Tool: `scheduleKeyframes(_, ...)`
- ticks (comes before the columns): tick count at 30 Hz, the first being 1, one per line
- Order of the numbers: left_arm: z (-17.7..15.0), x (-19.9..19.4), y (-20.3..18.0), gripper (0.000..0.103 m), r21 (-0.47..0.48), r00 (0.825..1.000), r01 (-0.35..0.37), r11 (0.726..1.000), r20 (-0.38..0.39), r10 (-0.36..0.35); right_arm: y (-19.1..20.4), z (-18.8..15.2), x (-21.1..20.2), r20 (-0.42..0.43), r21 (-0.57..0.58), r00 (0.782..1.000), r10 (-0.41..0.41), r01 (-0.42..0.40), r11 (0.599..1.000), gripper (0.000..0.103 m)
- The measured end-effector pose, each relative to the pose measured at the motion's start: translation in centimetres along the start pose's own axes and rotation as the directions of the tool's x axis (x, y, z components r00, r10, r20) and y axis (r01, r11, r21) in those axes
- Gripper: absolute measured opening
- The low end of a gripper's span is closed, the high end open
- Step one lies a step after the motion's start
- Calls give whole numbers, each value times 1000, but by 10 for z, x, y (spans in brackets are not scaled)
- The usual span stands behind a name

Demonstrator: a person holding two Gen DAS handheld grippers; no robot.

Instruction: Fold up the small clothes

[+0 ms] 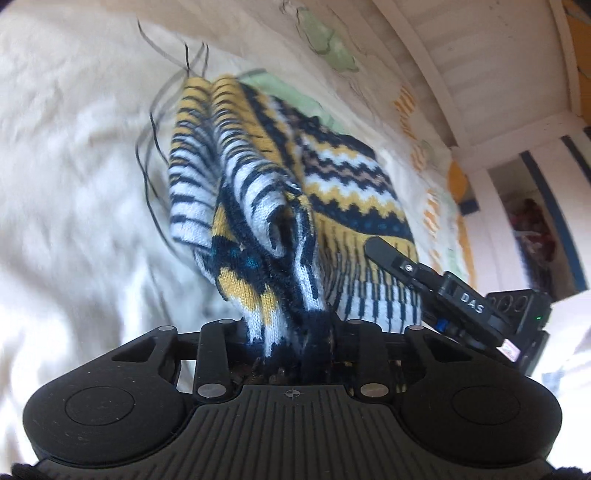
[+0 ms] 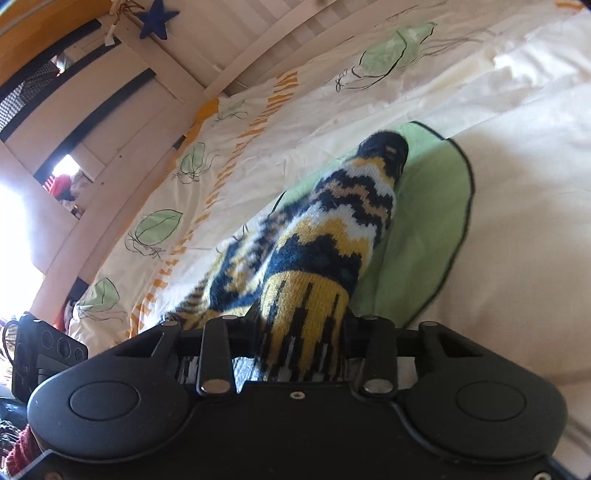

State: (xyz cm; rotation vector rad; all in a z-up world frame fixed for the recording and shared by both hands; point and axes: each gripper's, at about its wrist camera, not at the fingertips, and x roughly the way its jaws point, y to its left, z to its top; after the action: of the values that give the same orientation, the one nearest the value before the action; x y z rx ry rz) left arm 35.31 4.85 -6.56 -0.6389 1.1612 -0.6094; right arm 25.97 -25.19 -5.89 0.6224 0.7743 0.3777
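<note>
Pale printed bedding (image 1: 74,184) lies under a patterned knit garment (image 1: 266,206), seemingly pinched by the left gripper (image 1: 291,332) and right gripper (image 2: 303,339) mid-fold; next, lay it flat.

jellyfish duvet (image 2: 258,122), white slats (image 2: 236,48), blue star (image 2: 157,20)

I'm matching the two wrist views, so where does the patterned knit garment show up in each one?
Left wrist: the knit garment fills the centre, bunched and running down into the left gripper.
Right wrist: it rises from the right gripper up the middle.
Shared landmark: the cream bed cover with green leaf prints.
</note>
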Motion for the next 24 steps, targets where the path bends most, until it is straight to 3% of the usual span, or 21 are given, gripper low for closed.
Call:
scheduleKeyframes(11,-103,-13,-32,31,68,982,50,996,-186,-37,27,-102,-119,-105,39,992,-64,68,997,50)
scheduleKeyframes(14,-125,-17,-29,32,75,981,3,997,-194,11,32,-129,-135,-124,35,988,-87,92,995,54)
scheduleKeyframes(17,-136,-18,-27,38,114,978,-141,983,-139,157,33,-151,-146,-100,21,986,-133,136,991,59)
scheduleKeyframes(21,-129,-31,-36,39,109,973,-227,968,-27,231,30,-163,-165,-46,62,988,-145,148,987,62)
scheduleKeyframes(24,-120,-46,-64,37,219,944,-330,918,102,315,37,-167,-180,2,41,986,-167,167,985,62)
